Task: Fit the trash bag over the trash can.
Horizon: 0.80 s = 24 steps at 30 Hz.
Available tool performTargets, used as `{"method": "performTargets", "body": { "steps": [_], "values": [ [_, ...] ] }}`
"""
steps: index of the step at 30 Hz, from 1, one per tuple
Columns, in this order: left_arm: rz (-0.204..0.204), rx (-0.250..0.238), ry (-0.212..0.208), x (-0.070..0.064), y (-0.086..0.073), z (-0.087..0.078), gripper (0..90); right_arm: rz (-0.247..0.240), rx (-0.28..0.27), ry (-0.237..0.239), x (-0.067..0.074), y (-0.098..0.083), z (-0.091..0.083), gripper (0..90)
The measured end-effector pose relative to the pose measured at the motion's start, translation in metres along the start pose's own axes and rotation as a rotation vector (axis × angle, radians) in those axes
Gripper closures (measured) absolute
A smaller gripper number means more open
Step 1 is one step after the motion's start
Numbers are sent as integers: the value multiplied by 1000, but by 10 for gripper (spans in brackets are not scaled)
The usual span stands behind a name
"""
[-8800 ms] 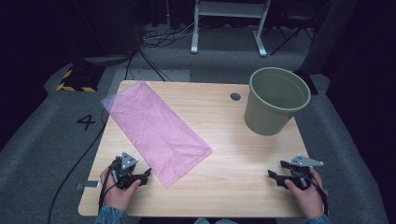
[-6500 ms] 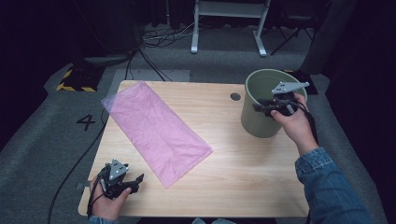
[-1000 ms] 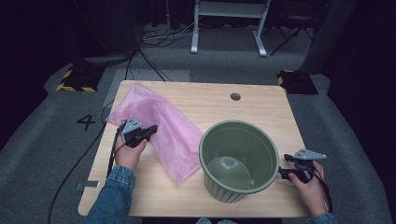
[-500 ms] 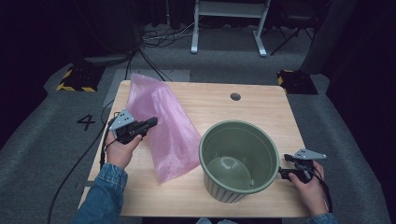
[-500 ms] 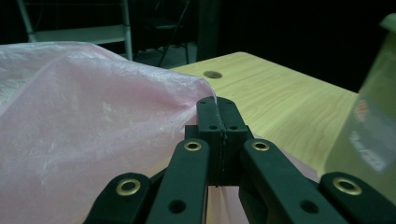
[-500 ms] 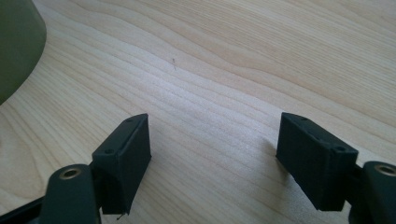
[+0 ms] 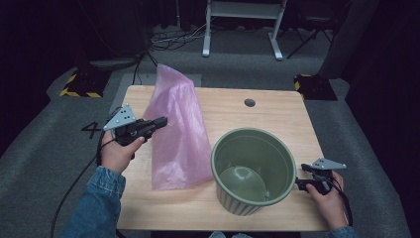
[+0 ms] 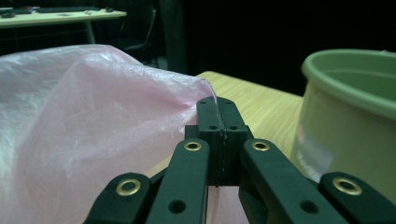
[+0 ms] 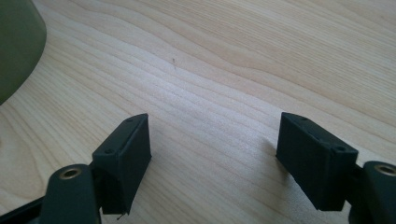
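Note:
A thin pink plastic bag [image 7: 178,134] hangs over the left half of the wooden table [image 7: 277,119], its lower end resting on the wood. My left gripper [image 7: 162,120] is shut on the bag's edge and holds it up above the table. In the left gripper view the jaws meet with the pink plastic bag [image 8: 84,130] pinched at the left gripper [image 8: 216,105] tips. A green bucket [image 7: 255,171] stands upright at the front right, also seen as the green bucket [image 8: 355,116]. My right gripper [image 7: 300,184] rests open just right of the bucket; the right gripper [image 9: 212,154] has only bare wood between its jaws.
A round cable hole [image 7: 249,102] sits near the table's far edge. The bucket [image 9: 16,42] edge is close at the left of the right gripper view. Grey carpet, cables and a white stand [image 7: 242,25] lie beyond the table.
My left gripper has risen and drawn back to the left with the bag, lifting it from a low heap into a tall hanging drape. The right gripper and bucket have stayed put.

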<state>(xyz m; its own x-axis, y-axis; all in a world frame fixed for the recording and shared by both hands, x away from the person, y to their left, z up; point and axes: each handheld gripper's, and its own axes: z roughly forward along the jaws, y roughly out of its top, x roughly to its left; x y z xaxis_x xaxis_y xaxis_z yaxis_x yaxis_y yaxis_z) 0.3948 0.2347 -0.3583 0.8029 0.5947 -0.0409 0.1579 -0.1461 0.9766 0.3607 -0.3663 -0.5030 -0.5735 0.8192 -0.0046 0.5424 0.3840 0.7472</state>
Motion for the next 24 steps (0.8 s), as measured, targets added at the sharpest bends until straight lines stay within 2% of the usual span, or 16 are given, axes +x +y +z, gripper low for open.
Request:
{"method": "performTargets", "body": {
  "steps": [2, 4, 7, 12, 13, 17, 24],
  "values": [
    [8, -5, -38, 2, 8, -3, 900, 0, 0, 0, 0, 0, 0, 264],
    [12, -3, -47, 2, 11, -5, 900, 0, 0, 0, 0, 0, 0, 264],
    [19, 3, -84, 4, 22, -9, 900, 0, 0, 0, 0, 0, 0, 264],
    [33, 11, -104, 2, 36, -13, 900, 0, 0, 0, 0, 0, 0, 264],
    [35, 4, -115, 1, 43, -16, 900, 0, 0, 0, 0, 0, 0, 264],
    [41, -5, -124, 0, 53, -19, 900, 0, 0, 0, 0, 0, 0, 265],
    [74, -28, -157, -12, 77, -23, 900, 0, 0, 0, 0, 0, 0, 266]
  ]
}}
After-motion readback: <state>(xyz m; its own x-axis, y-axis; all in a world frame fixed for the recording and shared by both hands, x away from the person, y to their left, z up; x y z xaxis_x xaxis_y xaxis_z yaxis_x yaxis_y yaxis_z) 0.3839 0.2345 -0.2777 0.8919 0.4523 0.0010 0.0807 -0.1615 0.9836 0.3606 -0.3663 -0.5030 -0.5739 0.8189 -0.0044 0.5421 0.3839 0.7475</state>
